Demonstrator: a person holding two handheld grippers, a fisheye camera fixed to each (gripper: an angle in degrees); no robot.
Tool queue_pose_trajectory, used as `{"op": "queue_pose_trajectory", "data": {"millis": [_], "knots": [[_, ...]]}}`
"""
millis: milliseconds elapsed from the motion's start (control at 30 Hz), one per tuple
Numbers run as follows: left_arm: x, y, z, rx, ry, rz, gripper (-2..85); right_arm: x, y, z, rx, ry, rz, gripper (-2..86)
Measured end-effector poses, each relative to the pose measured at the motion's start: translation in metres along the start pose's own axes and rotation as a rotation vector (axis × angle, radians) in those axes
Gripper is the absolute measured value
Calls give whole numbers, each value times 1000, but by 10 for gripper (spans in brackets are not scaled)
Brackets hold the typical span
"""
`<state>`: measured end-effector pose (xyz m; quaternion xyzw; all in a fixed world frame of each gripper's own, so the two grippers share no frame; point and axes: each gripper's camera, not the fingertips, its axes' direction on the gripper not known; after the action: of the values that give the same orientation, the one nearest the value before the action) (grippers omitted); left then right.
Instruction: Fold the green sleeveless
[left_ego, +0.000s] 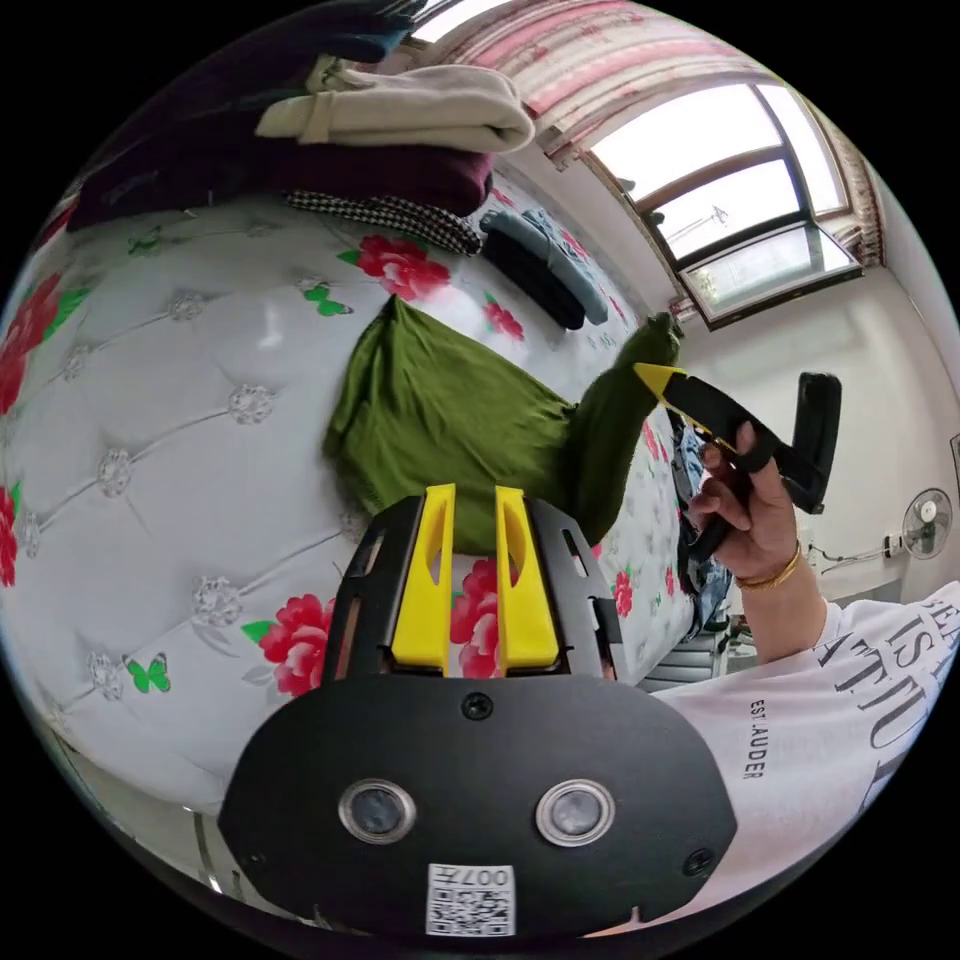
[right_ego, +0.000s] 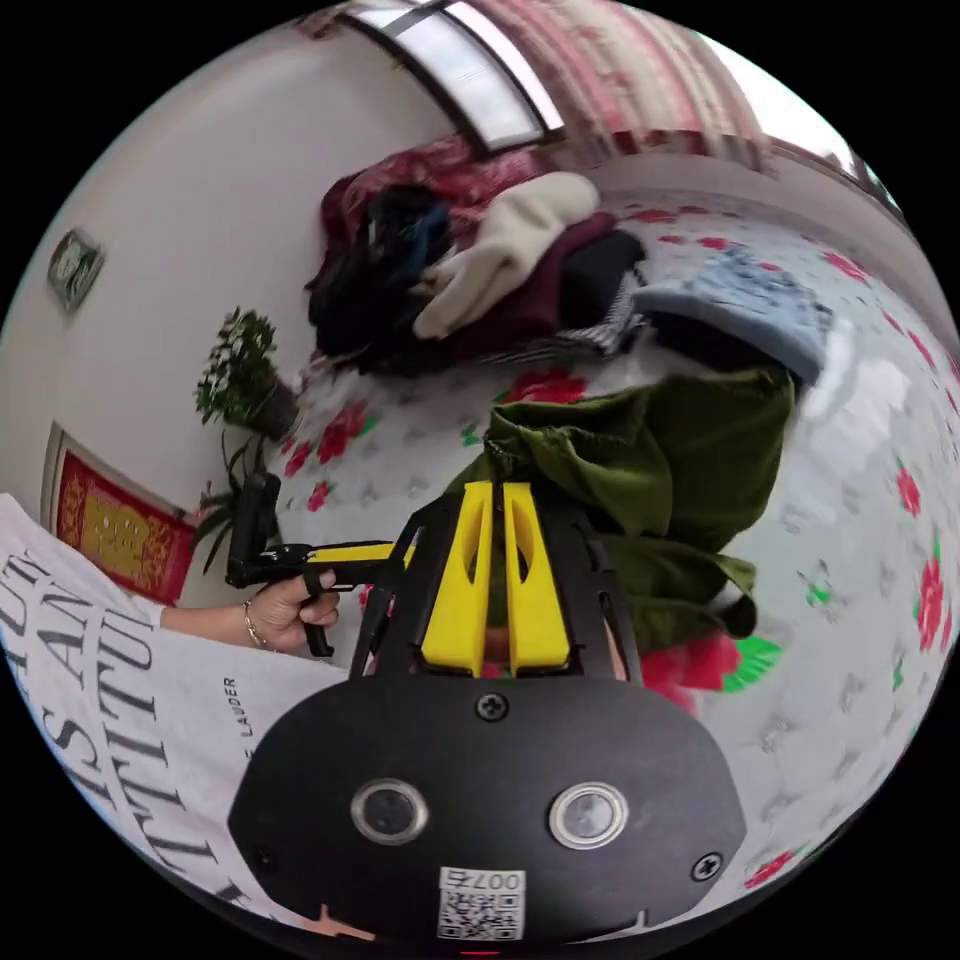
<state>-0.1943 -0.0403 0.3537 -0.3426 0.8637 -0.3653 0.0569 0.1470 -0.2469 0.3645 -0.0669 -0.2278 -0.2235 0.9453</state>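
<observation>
The green sleeveless (left_ego: 440, 410) lies crumpled on the white flowered bed cover (left_ego: 180, 420). One end of it is lifted into a peak by my right gripper (left_ego: 655, 375), which a hand holds. In the right gripper view that gripper (right_ego: 498, 488) has its yellow jaws close together, pinching a bunched edge of the green cloth (right_ego: 690, 450). My left gripper (left_ego: 475, 492) hovers at the near edge of the garment, its jaws apart with nothing pressed between them. Its black handle (right_ego: 262, 540) is gripped by the person's other hand, and its tips are hidden there.
A heap of cream, maroon and checked clothes (left_ego: 400, 130) sits at the far side of the bed, with folded blue and dark garments (left_ego: 545, 260) beside it. A window (left_ego: 740, 190), a fan (left_ego: 925, 520) and a potted plant (right_ego: 245, 390) line the walls. The person's white shirt (left_ego: 840, 720) is close by.
</observation>
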Motion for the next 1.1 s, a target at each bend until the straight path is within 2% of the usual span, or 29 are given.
{"op": "queue_pose_trajectory", "data": {"millis": [100,200,433,567,667,867,967,1100], "knots": [[-23,12,-8,16,-13,-76,59,-28,-6,74,-158,-116,-32,22],[-42,19,-14,24,-5,-126,59,-47,4,109,-234,-131,-54,29],[-56,13,-15,22,8,-92,58,-25,31,82,-165,30,-10,37],[-38,-4,-13,37,11,62,58,15,40,58,-109,149,111,41],[-20,-16,-3,-5,-25,195,60,29,29,54,-89,145,127,42],[-11,-33,6,-33,-13,256,64,40,8,59,-7,266,142,42],[-13,-38,10,-60,-7,263,63,58,-5,78,-63,224,168,39],[-16,-43,12,-94,-25,277,64,61,-11,99,-153,266,137,15]]}}
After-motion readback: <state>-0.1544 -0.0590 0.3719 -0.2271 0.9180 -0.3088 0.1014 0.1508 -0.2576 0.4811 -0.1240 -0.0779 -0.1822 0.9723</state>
